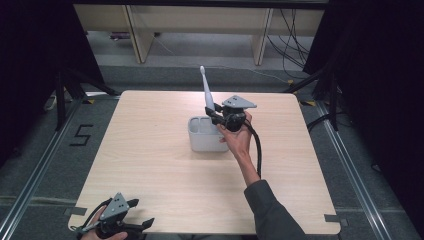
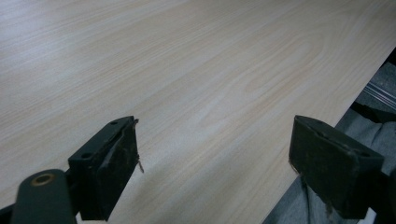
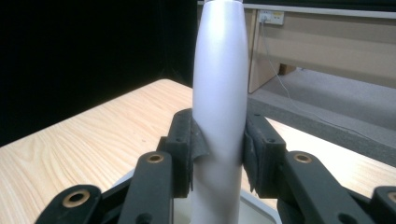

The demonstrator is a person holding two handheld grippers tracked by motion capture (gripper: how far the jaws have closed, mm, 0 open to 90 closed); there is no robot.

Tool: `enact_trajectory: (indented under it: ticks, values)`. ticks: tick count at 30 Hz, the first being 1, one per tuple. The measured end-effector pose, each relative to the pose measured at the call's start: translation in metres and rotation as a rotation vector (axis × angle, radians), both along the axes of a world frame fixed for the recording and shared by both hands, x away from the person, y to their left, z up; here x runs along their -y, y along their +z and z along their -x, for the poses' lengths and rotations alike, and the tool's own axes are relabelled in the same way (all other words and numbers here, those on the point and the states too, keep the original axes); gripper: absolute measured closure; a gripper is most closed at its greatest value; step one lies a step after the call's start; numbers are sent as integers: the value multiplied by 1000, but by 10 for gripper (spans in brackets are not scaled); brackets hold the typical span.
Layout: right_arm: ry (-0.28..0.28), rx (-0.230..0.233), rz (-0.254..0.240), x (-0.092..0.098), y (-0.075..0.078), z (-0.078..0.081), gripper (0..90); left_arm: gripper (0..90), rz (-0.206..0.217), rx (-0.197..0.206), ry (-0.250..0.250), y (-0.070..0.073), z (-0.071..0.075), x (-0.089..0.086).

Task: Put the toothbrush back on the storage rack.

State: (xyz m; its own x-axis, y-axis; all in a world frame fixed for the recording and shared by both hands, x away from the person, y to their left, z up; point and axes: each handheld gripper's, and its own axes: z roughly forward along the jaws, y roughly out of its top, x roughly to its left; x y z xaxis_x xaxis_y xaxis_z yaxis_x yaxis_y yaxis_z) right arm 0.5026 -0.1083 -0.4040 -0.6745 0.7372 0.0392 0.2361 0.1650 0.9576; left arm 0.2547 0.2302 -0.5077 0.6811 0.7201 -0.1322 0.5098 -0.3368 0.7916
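A white electric toothbrush [image 1: 207, 92] stands upright with its brush head up, its lower end over the white holder box [image 1: 204, 135] in the middle of the table. My right gripper [image 1: 216, 116] is shut on the toothbrush handle [image 3: 219, 102], with both black pads pressed against its sides. Whether its base touches the box's bottom is hidden. My left gripper [image 1: 142, 212] rests at the table's near left corner with its jaws wide apart and nothing between them; in the left gripper view the left gripper [image 2: 212, 161] looks over bare wood.
The light wooden table [image 1: 150, 165] has bare room left and right of the box. Beyond its far edge stand wooden furniture legs [image 1: 140, 35] and loose cables [image 1: 295, 40] on the floor. Black stands flank both sides.
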Motion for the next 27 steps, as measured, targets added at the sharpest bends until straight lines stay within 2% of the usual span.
enact_trajectory:
  ticks: [3,5,7,8,9,10,13,14,16,18,20,21,27]
  values:
    - [-9,3,11,-1,-1,0,666,150,5,3,-1,0,0,0]
    - [-4,-13,3,-2,-2,0,666,150,4,4,-3,0,0,0]
    - [-9,11,20,-2,-3,-1,666,150,4,3,-3,0,0,0]
    - [-2,0,20,-2,-4,-1,666,150,-3,-1,-3,0,0,0]
    - [5,8,25,-3,-5,-1,666,150,-2,0,-3,0,0,0]
    - [-7,-17,17,-3,-6,0,665,150,0,1,-3,0,0,0]
    - [-10,-25,27,-4,-8,0,665,150,3,4,-5,0,0,0]
    - [-11,-11,35,-4,-9,0,666,150,-11,0,-8,0,0,0]
    - [-10,-37,43,-4,-10,1,665,150,-3,4,-8,0,0,0]
    - [-5,-42,48,-6,-12,0,665,150,-3,4,-8,0,0,0]
    - [-6,-36,83,-5,-13,0,665,150,-3,3,-8,0,0,0]
    - [-6,-36,83,-5,-13,0,665,150,-3,3,-8,0,0,0]
    - [7,-71,108,-7,-16,0,664,150,-2,5,-11,0,0,0]
